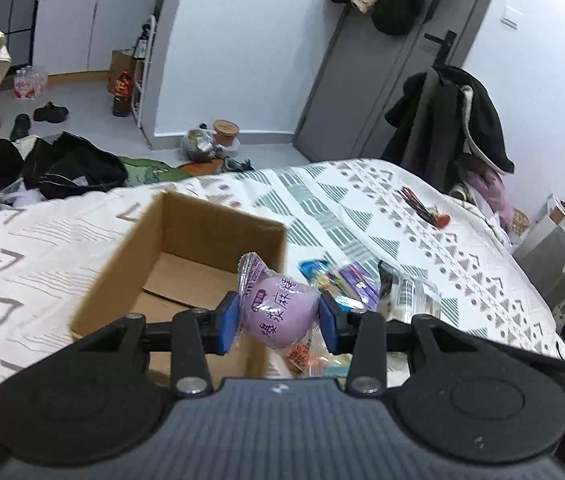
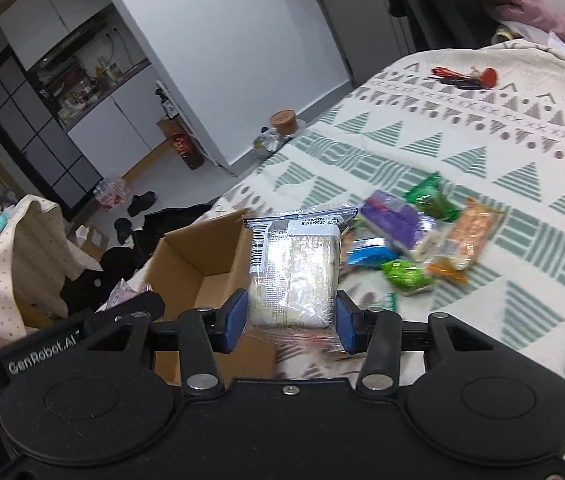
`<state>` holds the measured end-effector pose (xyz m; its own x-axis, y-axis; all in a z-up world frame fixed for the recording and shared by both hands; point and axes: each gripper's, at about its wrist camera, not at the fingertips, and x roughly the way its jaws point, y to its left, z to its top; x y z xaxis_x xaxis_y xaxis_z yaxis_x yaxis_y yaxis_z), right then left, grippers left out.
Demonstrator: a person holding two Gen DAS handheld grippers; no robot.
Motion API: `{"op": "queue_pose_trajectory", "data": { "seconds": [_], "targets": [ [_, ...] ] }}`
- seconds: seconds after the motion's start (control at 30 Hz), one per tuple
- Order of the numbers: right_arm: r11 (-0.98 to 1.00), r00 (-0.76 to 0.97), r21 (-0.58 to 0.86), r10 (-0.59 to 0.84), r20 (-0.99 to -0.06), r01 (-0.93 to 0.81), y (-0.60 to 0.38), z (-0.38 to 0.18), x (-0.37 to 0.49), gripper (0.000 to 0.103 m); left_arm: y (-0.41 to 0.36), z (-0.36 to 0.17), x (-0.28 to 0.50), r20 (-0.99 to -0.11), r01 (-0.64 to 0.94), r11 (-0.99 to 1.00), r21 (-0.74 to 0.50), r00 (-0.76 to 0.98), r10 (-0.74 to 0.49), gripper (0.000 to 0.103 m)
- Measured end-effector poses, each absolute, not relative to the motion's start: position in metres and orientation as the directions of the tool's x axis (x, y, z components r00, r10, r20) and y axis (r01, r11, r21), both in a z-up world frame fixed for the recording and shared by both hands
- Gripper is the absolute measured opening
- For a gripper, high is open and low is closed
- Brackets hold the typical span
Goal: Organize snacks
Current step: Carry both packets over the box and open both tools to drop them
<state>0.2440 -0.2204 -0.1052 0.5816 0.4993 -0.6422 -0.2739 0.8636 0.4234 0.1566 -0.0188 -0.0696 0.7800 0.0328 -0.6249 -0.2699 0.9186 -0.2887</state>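
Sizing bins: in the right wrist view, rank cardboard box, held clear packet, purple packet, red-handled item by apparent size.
1. cardboard box
2. clear packet in the right gripper; nearness to the camera inflates it
3. purple packet
4. red-handled item, far off, so unsure

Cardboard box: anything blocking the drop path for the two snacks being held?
Nothing visible. The cardboard box is open-topped, its floor bare where shown. The left hand-held gripper holds the purple snack by the box's near right corner; the right hand-held gripper holds the clear-wrapped snack just right of the opening.
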Motion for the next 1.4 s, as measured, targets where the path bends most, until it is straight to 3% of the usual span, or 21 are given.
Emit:
{"op": "queue_pose_trajectory", "data": {
  "seconds": [0.27,0.87,1.1,1.4],
  "targets": [
    [0.848,0.576,0.436,0.527,-0.625,-0.301,-0.189,-0.104,0.244,0.045,0.025,-0.078,0.160,-0.641,-0.328,0.894,-0.304,0.765,0.063,0.041],
    [0.843,0.556,0.450,0.534,-0.636,-0.295,-0.144,-0.110,0.263,0.045,0.067,-0.110,0.192,-0.683,-0.342,0.863,-0.371,0.730,-0.004,0.041],
    [0.848,0.558,0.455,0.524,-0.644,-0.271,-0.143,-0.110,0.271,0.045,0.076,-0.120,0.204,-0.702,-0.360,0.828,-0.430,0.710,-0.056,0.046],
    [0.831,0.550,0.481,0.549,-0.630,-0.278,-0.136,-0.107,0.278,0.045,0.083,-0.108,0.190,-0.701,-0.387,0.822,-0.417,0.713,-0.020,0.055]
  ]
}}
